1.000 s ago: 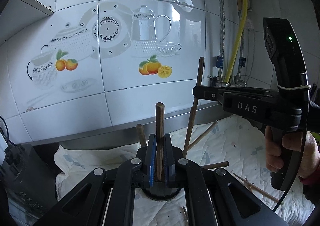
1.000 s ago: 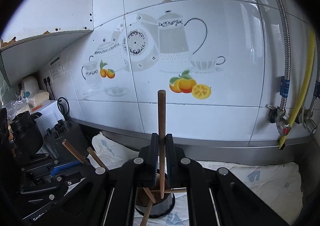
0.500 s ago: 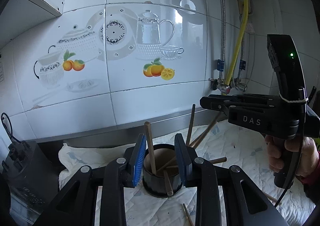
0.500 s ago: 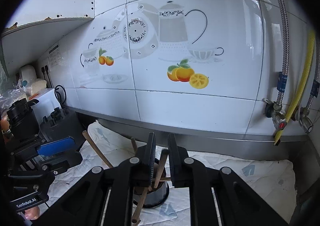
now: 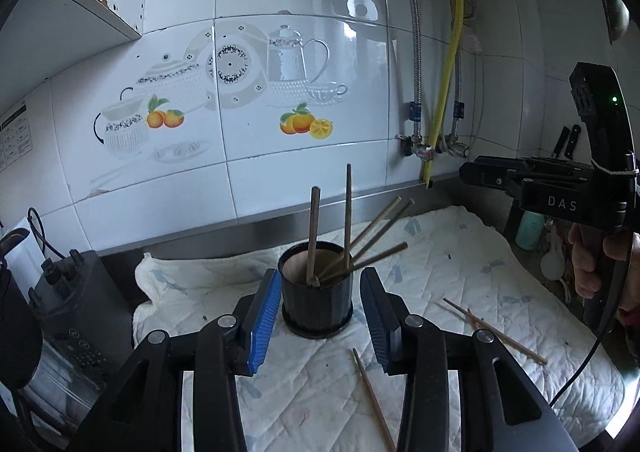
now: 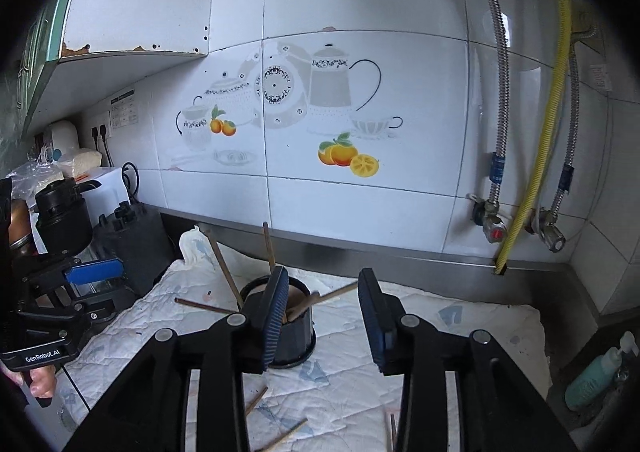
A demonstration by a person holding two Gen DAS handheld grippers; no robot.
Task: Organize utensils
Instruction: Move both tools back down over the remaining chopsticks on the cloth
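Observation:
A black ribbed holder [image 5: 318, 304] stands on the white quilted cloth [image 5: 460, 260] with several wooden chopsticks [image 5: 349, 211] standing in it. My left gripper [image 5: 318, 322] is open and empty, its jaws on either side of the holder, in front of it. My right gripper [image 6: 322, 316] is open and empty, just right of and above the holder [image 6: 294, 336]. Loose chopsticks [image 5: 494, 332] lie on the cloth at the right, and one [image 5: 372, 398] lies near my left gripper.
A tiled wall with gas pipes [image 5: 442, 91] runs behind. A black appliance [image 5: 76, 300] stands at the left of the cloth. A teal bottle [image 6: 596, 376] stands at the far right. The right gripper's body [image 5: 560, 195] hangs above the cloth's right side.
Both grippers let go of their chopsticks into the holder, opened wide and drew back and up. The holder now holds more chopsticks.

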